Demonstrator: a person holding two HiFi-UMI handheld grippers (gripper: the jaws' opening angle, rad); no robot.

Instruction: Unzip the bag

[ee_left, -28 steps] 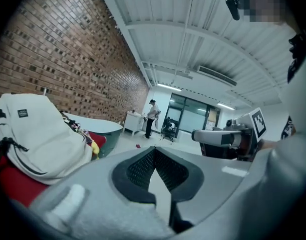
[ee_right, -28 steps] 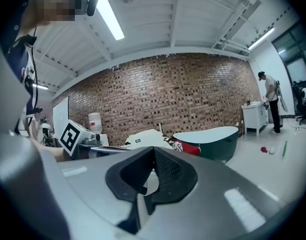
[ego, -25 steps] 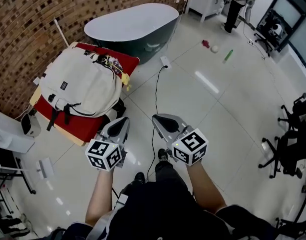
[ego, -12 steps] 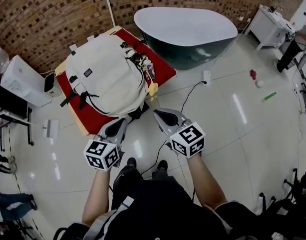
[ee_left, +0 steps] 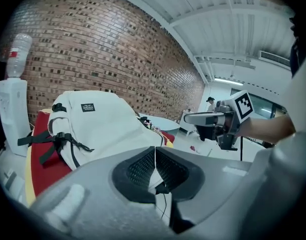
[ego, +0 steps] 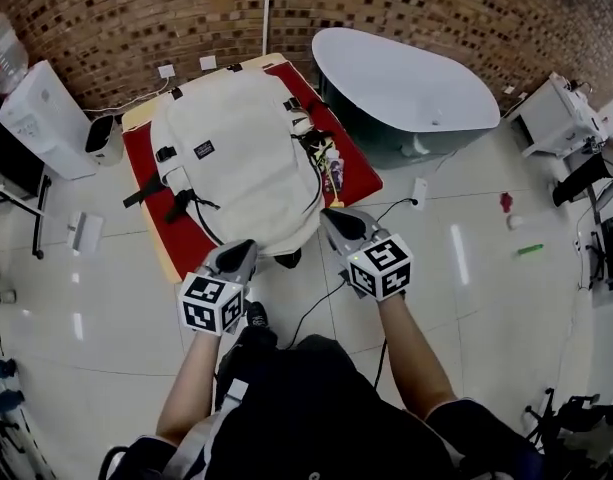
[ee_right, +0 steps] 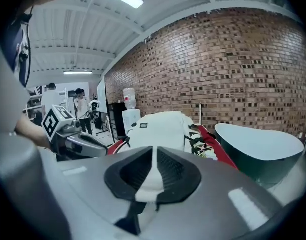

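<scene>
The white bag is lying upper centre on the red table. The left gripper is barely opening and the right gripper is pressing shut, both empty. So narrow, they are risking pushing the zipper pull aside.

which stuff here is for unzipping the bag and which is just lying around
For the job: white backpack, left gripper (jaws opening, nothing between them), right gripper (shut, empty).
Lying about: bathtub, water dispenser, power strip.

Cream bag, centre: matt woven cloth, softly creased. Red counter cover: matt fabric. Floor: glossy pale tile. Wall, top: rough brick. Tub: smooth, satin sheen.
</scene>
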